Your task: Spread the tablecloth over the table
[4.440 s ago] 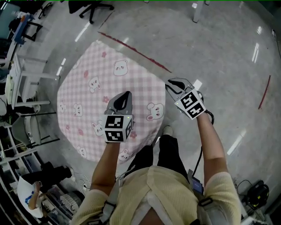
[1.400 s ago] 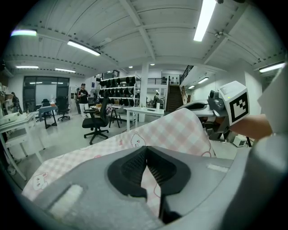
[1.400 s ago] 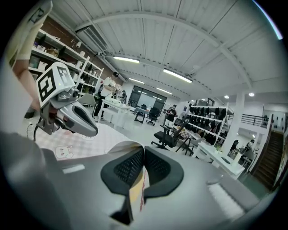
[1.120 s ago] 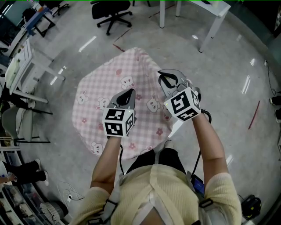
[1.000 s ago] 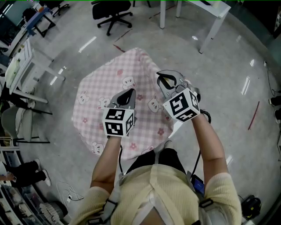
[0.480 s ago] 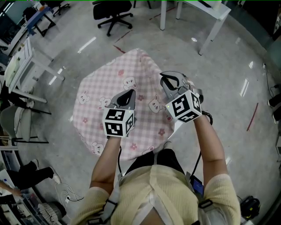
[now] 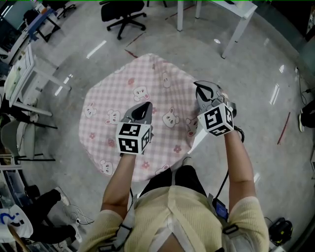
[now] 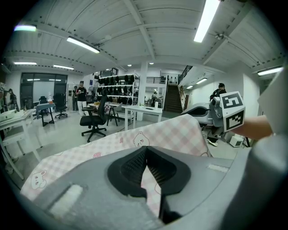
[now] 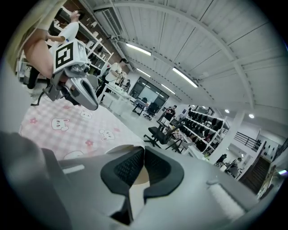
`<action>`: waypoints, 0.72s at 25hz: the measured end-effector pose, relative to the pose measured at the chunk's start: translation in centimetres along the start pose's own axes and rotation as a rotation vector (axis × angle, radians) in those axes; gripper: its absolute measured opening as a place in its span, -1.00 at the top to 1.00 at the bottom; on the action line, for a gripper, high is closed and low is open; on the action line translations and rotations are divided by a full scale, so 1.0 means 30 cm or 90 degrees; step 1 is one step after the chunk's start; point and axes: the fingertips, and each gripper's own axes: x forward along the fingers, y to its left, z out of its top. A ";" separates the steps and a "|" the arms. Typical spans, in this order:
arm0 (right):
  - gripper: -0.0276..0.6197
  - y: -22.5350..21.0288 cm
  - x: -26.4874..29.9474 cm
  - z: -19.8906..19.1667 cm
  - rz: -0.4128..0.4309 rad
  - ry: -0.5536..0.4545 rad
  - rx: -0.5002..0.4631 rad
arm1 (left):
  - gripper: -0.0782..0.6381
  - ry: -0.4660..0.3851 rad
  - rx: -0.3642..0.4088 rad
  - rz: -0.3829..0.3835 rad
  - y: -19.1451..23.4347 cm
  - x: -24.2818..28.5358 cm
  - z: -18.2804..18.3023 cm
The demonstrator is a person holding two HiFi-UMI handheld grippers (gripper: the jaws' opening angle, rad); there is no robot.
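A pink checked tablecloth (image 7: 123,98) printed with bears lies spread over the table and hangs down at its edges. My left gripper (image 7: 144,105) hovers over the cloth's near middle, its jaws shut with nothing between them. My right gripper (image 7: 199,85) is at the cloth's right edge, also shut and empty. In the left gripper view the cloth (image 8: 171,132) stretches ahead of the shut jaws (image 8: 146,150), with the right gripper (image 8: 186,114) beyond its far corner. The right gripper view shows its own shut jaws (image 9: 143,149), the cloth (image 9: 67,126) at left and the left gripper (image 9: 93,106) above it.
A black office chair (image 7: 123,12) and a white table's legs (image 7: 235,29) stand on the floor beyond the cloth. White desks (image 7: 27,74) line the left side. A person (image 7: 42,206) is at lower left. Red tape (image 7: 284,129) marks the floor at right.
My right gripper has swung to the right, from over the cloth to its right edge. The left gripper has stayed put.
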 end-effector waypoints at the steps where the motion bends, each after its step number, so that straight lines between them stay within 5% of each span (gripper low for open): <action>1: 0.89 -0.008 0.001 -0.019 -0.006 0.004 0.005 | 0.76 0.002 0.001 0.000 -0.005 0.004 -0.002; 8: 0.88 -0.055 0.008 -0.153 -0.028 0.039 0.041 | 0.76 0.014 -0.004 0.013 -0.018 0.026 -0.022; 18: 0.88 -0.037 0.025 -0.438 -0.026 0.124 0.178 | 0.76 0.046 -0.014 0.022 -0.048 0.045 -0.070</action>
